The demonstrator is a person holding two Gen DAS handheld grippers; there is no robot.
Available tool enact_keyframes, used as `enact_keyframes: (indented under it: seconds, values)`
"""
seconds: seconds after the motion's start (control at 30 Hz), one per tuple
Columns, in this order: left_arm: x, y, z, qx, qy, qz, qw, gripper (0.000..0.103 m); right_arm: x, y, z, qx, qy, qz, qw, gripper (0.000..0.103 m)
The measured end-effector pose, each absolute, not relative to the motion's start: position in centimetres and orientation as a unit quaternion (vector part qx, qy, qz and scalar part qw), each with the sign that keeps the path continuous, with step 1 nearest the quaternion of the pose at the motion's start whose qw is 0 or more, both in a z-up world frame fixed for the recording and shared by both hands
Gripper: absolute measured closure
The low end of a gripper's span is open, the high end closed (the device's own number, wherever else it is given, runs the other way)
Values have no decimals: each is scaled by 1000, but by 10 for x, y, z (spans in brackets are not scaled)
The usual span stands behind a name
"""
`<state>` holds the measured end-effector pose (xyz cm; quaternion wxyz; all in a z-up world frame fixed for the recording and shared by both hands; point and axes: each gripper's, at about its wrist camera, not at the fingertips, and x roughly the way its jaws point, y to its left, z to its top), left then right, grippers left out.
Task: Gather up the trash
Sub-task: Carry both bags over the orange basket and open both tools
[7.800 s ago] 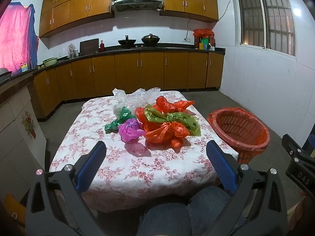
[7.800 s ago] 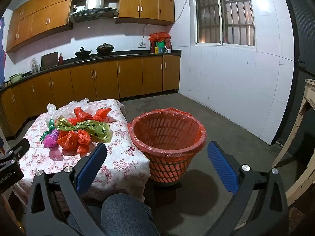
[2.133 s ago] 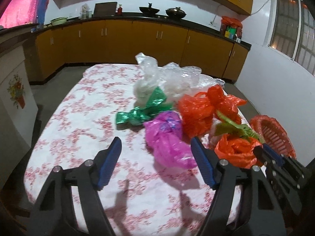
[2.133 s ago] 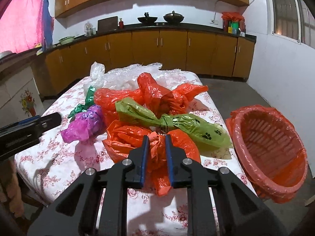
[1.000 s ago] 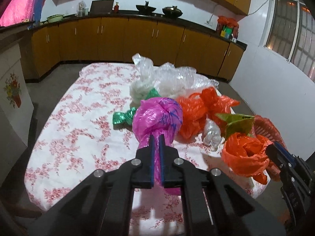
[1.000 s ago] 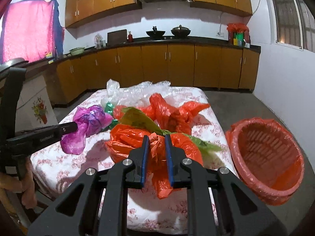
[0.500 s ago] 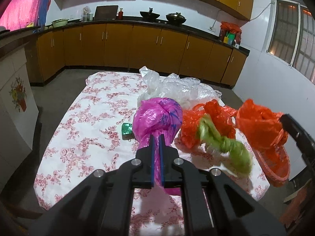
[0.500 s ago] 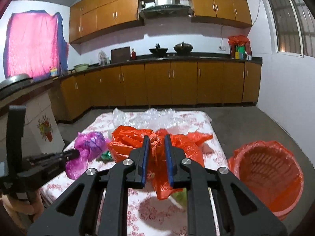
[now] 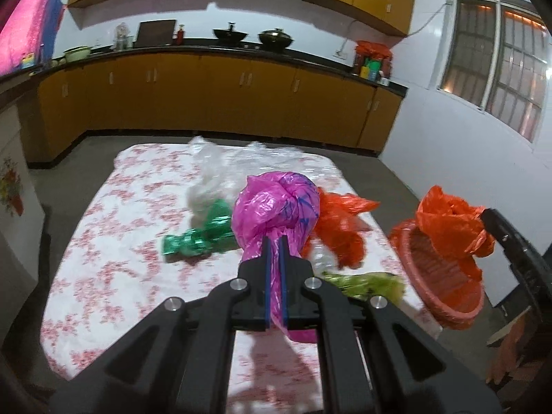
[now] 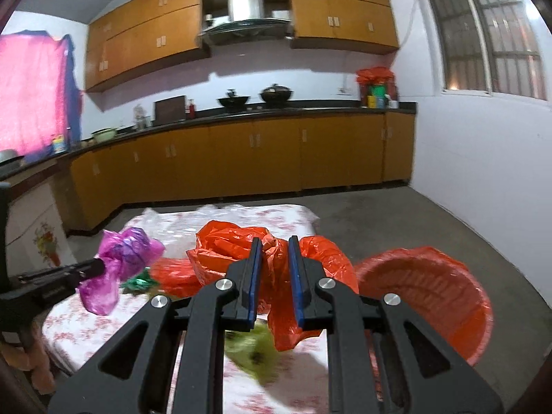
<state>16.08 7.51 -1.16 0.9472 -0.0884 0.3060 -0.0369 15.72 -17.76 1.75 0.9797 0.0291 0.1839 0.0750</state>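
My left gripper (image 9: pixel 274 241) is shut on a knotted pink plastic bag (image 9: pixel 276 203) and holds it above the flowered table (image 9: pixel 114 214). My right gripper (image 10: pixel 274 245) is shut on an orange plastic bag (image 10: pixel 310 252), lifted above the table's right side; that bag also shows in the left wrist view (image 9: pixel 448 220), over the rim of the orange-lined basket (image 9: pixel 445 283). The basket (image 10: pixel 427 296) stands by the table's right edge. A green bag (image 9: pixel 200 234), another orange bag (image 9: pixel 338 227), a yellow-green bag (image 9: pixel 365 283) and clear bags (image 9: pixel 214 176) lie on the table.
Kitchen cabinets and a counter (image 9: pixel 207 86) run along the far wall. A tiled wall (image 9: pixel 13 186) stands to the left of the table. Bare concrete floor (image 10: pixel 396 217) lies beyond the basket.
Both grippers closed on their bags and lifted them off the table. The right gripper has carried the orange bag right, toward the basket. The yellow-green bag has dropped back onto the table.
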Motion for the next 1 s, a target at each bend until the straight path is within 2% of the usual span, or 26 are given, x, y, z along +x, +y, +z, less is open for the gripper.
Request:
enact_keyframes:
  seconds: [0.6, 0.63, 0.67, 0.83, 1.0]
  values:
    - [203, -83, -4, -57, 315, -210, 924, 97, 161, -307, -6, 83, 198, -99, 972, 87]
    - [206, -94, -5, -56, 317, -220, 921, 97, 162, -313, -8, 86, 198, -106, 971, 93]
    - [209, -103, -7, -53, 320, -227, 918, 97, 163, -318, -10, 88, 199, -111, 970, 95]
    - [230, -152, -24, -47, 331, -258, 907, 97, 186, -340, -20, 95, 207, -126, 966, 96]
    - [245, -193, -51, -40, 371, -298, 879, 94, 167, -366, -18, 103, 200, -152, 963, 96]
